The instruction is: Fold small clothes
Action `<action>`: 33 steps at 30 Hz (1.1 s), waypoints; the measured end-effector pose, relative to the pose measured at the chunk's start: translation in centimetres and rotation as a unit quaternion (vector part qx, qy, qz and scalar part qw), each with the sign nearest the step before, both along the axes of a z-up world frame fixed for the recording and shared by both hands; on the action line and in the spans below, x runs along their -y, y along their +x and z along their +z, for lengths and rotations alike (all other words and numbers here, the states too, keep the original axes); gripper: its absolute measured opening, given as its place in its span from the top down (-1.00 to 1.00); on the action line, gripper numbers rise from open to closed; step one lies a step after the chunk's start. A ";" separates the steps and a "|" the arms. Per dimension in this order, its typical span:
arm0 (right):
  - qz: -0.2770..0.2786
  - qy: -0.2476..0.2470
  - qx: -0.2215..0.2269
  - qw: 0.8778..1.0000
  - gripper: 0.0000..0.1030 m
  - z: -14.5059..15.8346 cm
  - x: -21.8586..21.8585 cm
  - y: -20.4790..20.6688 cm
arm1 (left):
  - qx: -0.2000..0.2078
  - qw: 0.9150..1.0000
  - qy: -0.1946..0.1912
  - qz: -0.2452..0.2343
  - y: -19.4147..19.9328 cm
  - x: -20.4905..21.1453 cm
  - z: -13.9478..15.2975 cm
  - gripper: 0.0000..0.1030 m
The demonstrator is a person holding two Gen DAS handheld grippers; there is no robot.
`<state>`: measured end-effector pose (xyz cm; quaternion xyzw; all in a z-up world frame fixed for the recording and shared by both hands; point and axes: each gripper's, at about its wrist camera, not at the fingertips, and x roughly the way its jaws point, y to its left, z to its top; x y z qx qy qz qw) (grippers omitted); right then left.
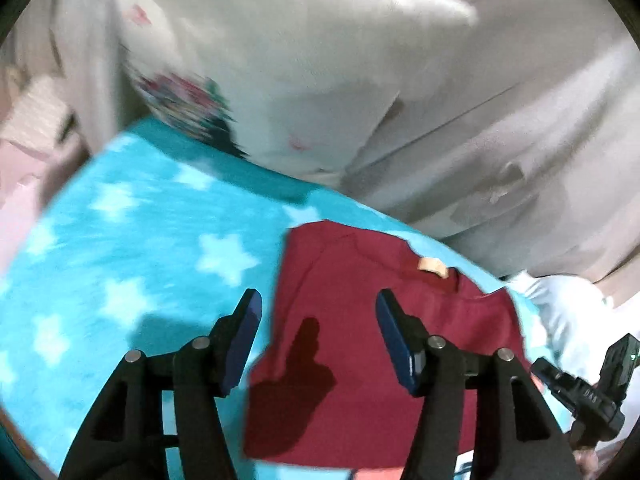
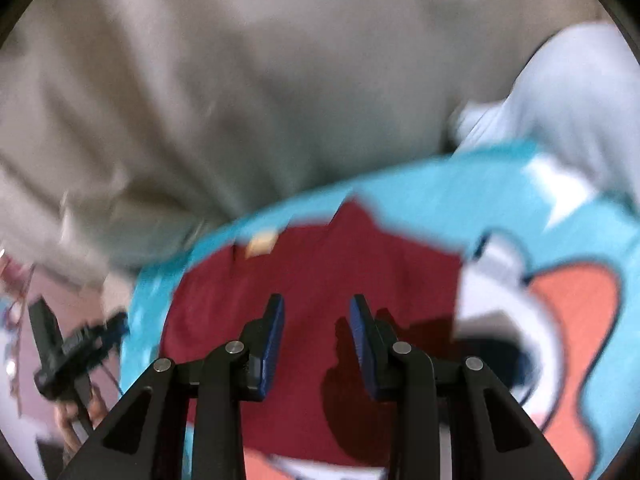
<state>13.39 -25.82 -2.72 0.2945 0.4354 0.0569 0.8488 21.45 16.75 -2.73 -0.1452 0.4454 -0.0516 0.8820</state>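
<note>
A small dark red garment (image 1: 360, 344) with a tan neck label (image 1: 432, 268) lies flat on a turquoise star-print blanket (image 1: 140, 248). My left gripper (image 1: 318, 300) is open and empty, hovering over the garment's left edge. In the right wrist view the same red garment (image 2: 312, 280) lies below my right gripper (image 2: 316, 304), which is open and empty above its middle. The left gripper (image 2: 72, 352) shows at the left of the right wrist view, and the right gripper (image 1: 580, 392) shows at the right edge of the left wrist view. Both views are motion-blurred.
A white printed pillow (image 1: 260, 72) and beige bedding (image 1: 500, 152) lie beyond the blanket. A pale blue cloth (image 2: 580, 92) sits at the far right. The blanket has a large orange and white cartoon print (image 2: 560, 320) on its right part.
</note>
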 end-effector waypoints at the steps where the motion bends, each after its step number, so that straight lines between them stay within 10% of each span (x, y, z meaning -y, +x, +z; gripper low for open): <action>1: 0.017 0.010 -0.010 1.000 0.29 -1.4 -0.9 -0.4 | 0.011 1.000 0.021 0.009 -1.9 0.2 0.4 -0.16; 4: -0.004 0.005 -0.041 0.999 0.40 -5.2 -0.5 -0.9 | 0.017 0.998 0.050 0.020 -5.6 0.1 0.4 -0.19; 5: -0.024 -0.015 -0.046 0.999 0.85 -5.8 0.6 -1.5 | 0.013 0.998 0.054 0.021 -6.8 0.2 0.2 -0.19; 7: -0.067 0.027 -0.048 0.996 1.00 -6.6 3.3 -3.2 | 0.002 0.998 0.050 0.028 -8.8 0.1 -0.2 -0.19; 12: -0.130 -0.016 -0.039 0.991 0.21 -4.7 6.2 -7.8 | -0.004 0.998 0.038 0.059 -13.2 0.0 -0.1 -0.19; 23: -0.082 -0.002 -0.024 0.996 0.20 -3.0 5.6 -13.1 | 0.066 0.987 0.101 0.104 -18.7 2.0 3.7 -0.27; 28: -0.071 -0.020 -0.014 0.997 0.19 -2.5 5.2 -13.9 | 0.115 0.973 0.150 0.134 -20.1 3.0 5.5 -0.73; 33: -0.065 -0.012 -0.015 0.998 0.18 -2.6 4.9 -14.3 | 0.105 0.974 0.135 0.147 -20.2 2.5 5.8 -0.77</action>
